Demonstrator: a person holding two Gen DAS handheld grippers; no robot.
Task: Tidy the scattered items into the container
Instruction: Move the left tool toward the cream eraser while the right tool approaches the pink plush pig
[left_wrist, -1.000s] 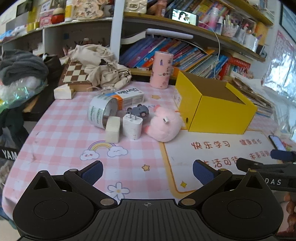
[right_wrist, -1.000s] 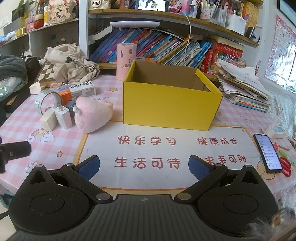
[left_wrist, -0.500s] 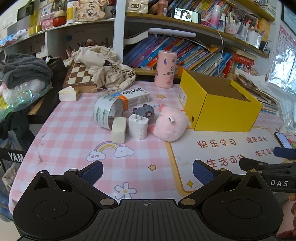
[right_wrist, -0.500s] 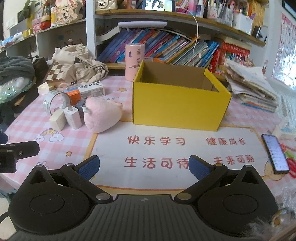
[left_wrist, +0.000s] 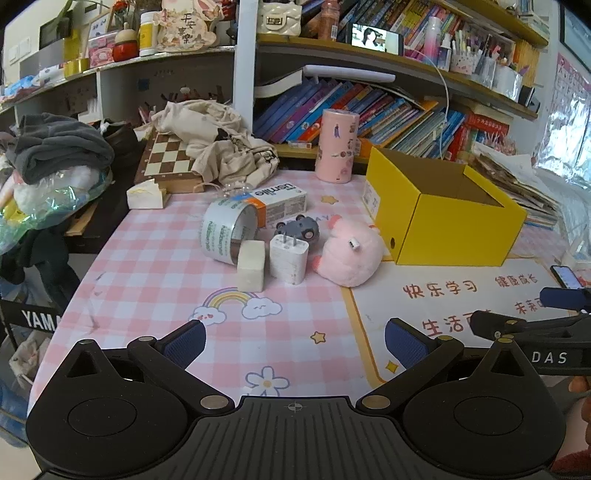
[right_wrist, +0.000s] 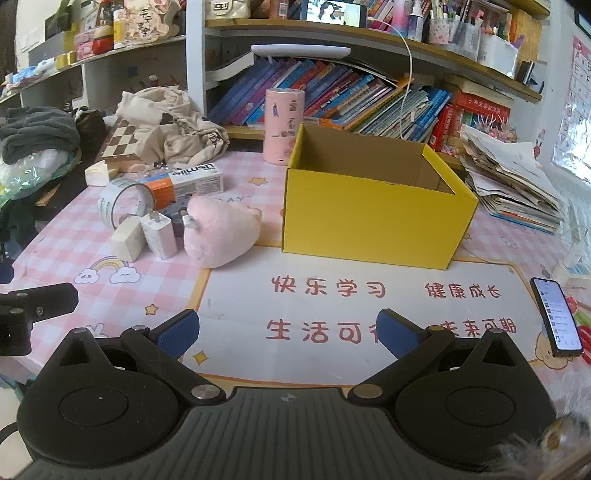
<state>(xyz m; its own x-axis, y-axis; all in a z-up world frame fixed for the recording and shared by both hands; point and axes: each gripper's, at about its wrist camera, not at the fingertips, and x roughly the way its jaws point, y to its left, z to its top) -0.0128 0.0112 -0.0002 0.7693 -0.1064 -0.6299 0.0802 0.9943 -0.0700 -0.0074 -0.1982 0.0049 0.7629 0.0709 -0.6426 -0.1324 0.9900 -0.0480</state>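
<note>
An open yellow box (left_wrist: 447, 218) (right_wrist: 373, 218) stands on the pink checked table. Left of it lies a cluster: a pink plush toy (left_wrist: 351, 254) (right_wrist: 218, 232), a white charger plug (left_wrist: 289, 258) (right_wrist: 159, 234), a cream block (left_wrist: 252, 265) (right_wrist: 127, 240), a tape roll (left_wrist: 225, 230) (right_wrist: 118, 203), a small grey toy (left_wrist: 297, 228) and an orange-and-white usmile carton (left_wrist: 277, 201) (right_wrist: 188, 182). My left gripper (left_wrist: 295, 339) is open, well short of the cluster. My right gripper (right_wrist: 288, 332) is open over the white mat, in front of the box. Both hold nothing.
A phone (right_wrist: 557, 317) lies at the table's right edge. A pink canister (left_wrist: 337, 146), a chessboard (left_wrist: 168, 158) with crumpled cloth (left_wrist: 218, 147), stacked papers (right_wrist: 513, 181) and book shelves line the back. Clothes (left_wrist: 55, 151) pile at the left.
Both grippers have drawn back and risen a little, so the box and the cluster look smaller and further off. Nothing on the table has moved.
</note>
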